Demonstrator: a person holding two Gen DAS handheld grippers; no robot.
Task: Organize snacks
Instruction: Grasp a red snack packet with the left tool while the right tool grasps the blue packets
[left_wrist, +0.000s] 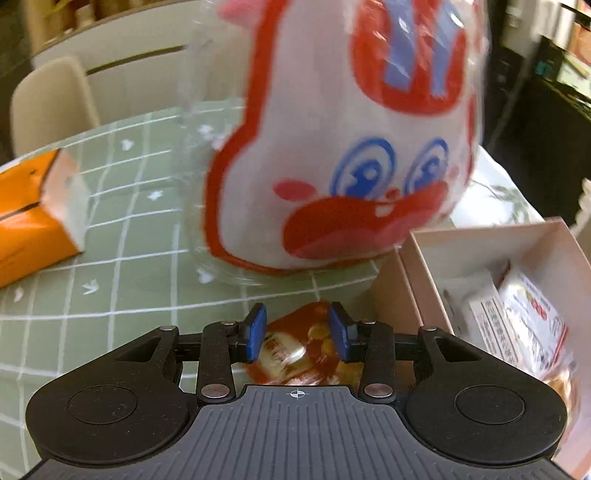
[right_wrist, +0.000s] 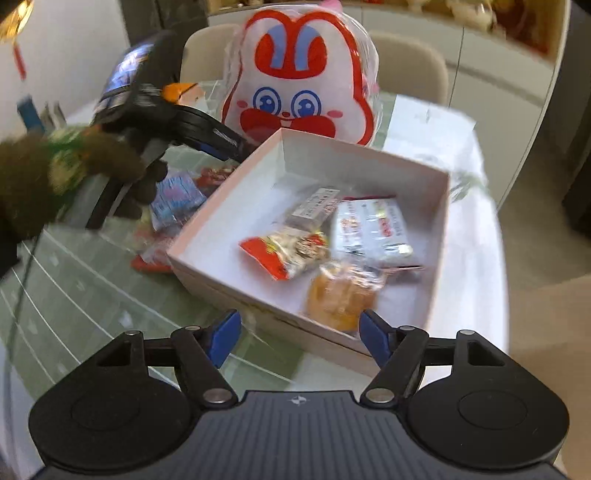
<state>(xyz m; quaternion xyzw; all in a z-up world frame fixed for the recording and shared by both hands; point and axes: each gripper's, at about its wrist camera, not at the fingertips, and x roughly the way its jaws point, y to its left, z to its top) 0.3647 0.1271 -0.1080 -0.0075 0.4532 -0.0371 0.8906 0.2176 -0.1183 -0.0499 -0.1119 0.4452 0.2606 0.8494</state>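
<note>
Left gripper: my blue fingers stand part way apart, pointing down at the table; a red snack packet with yellow pieces printed on it lies between them, and I cannot tell whether the pads press on it.

Right gripper: my fingers are spread wide with nothing between them, hovering over the near corner of the box.

Box: a white open cardboard box, just ahead of my right fingers and to the right of my left ones.

Inside the box: a red and silver snack packet; an orange snack in clear wrap nearest my right fingers; two white packets behind, their print too blurred to read.

Rabbit bag: a clear bag printed with a red-outlined white rabbit face, blue eyes, standing upright beyond the box, straight ahead of my left fingers; no writing I can read.

Loose snacks: a blue and pink packet and red packets on the table left of the box, below my left hand.

Orange carton: lying far left of my left fingers.

Table: pale green cloth with a white grid under a clear cover.
</note>
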